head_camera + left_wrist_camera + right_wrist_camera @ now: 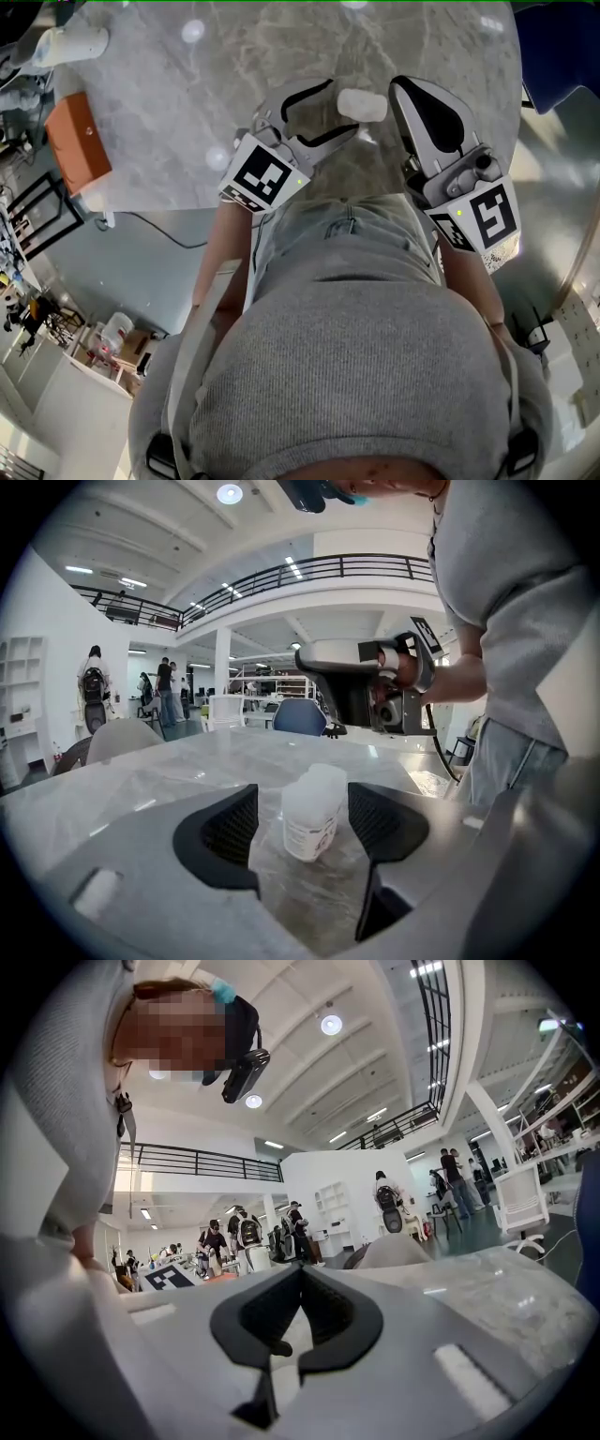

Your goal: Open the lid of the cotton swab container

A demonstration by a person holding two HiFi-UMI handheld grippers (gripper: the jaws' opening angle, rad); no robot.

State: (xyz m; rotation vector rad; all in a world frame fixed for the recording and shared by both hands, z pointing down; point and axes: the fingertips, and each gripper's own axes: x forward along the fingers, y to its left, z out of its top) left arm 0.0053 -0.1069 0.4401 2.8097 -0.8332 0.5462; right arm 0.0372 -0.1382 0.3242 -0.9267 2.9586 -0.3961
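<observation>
The whitish cotton swab container [312, 813] is seen at lower centre on the marble table [169, 780], between the wide-apart jaws of the left gripper [301, 827], not gripped. Its contents cannot be made out. The right gripper [300, 1290] is held closed and empty.

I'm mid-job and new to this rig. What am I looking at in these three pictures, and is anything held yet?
No robot arm here: a person holds a two-jaw gripper in each hand. One picture looks down from a camera on the person's head; the other two come from cameras on the grippers. On the grey marble table stands a small translucent white plastic container. The left gripper is open with the container between its jaws, not touching. The right gripper is shut and empty. Nothing is held yet.
</observation>
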